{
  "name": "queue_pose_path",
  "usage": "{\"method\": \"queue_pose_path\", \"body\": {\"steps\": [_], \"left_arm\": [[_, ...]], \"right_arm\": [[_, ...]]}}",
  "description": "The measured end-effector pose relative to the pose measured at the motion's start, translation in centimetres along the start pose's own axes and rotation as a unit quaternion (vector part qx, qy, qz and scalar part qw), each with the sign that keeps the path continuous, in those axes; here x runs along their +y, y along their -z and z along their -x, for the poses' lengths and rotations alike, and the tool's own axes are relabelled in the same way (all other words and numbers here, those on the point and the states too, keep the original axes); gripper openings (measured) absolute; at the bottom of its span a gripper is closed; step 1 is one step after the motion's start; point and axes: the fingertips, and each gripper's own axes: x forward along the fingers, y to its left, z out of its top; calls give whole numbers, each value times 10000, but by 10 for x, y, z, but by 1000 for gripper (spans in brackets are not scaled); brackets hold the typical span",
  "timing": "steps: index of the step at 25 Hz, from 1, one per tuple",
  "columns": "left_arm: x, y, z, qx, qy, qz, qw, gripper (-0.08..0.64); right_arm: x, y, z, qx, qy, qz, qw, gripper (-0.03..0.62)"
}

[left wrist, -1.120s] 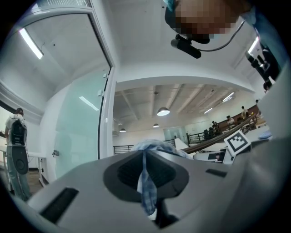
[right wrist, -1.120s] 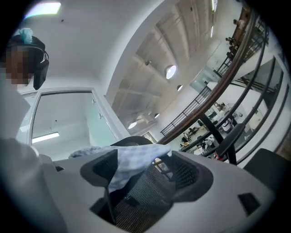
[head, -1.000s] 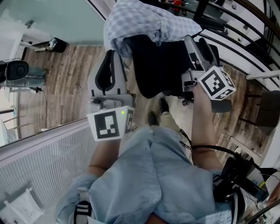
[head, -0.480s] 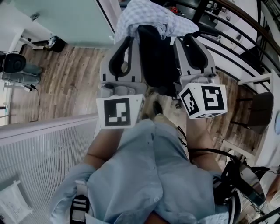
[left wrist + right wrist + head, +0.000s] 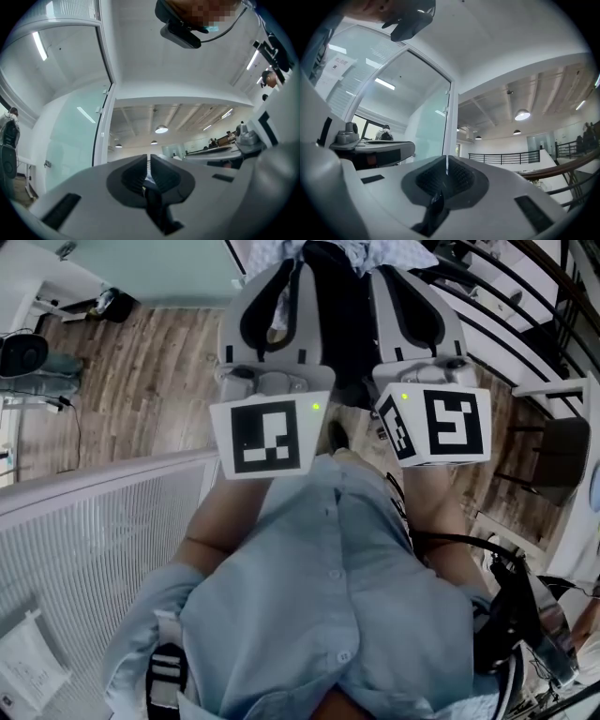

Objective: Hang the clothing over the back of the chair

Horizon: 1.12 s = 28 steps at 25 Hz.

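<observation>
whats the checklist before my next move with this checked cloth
1. left hand-held gripper pinching the blue-and-white checked cloth: ok, light sliver between its pads.
2. right hand-held gripper shut: ok, jaws just closed.
3. cloth between the right jaws: cannot tell.
4. both grippers side by side: ok.
5. chair back located: cannot tell; the black shape between the grippers may be it.

Can't read a thing here. Just square markers on left cube [image 5: 269, 435], right cube [image 5: 441, 425]; notice [image 5: 335, 65] too blurry.
</observation>
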Motion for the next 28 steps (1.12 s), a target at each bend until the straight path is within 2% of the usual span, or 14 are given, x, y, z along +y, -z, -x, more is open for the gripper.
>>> {"method": "queue_pose_path", "body": {"steps": [9,28], "left_arm": [[5,-2,-5,-61,-52,25,10000,26],[11,0,-12,-79,5,62,9999,26]], "right_arm": [[10,2,-6,-25,-148,54,9999,12],[12,5,-16,7,-163,10,9999,12]]}}
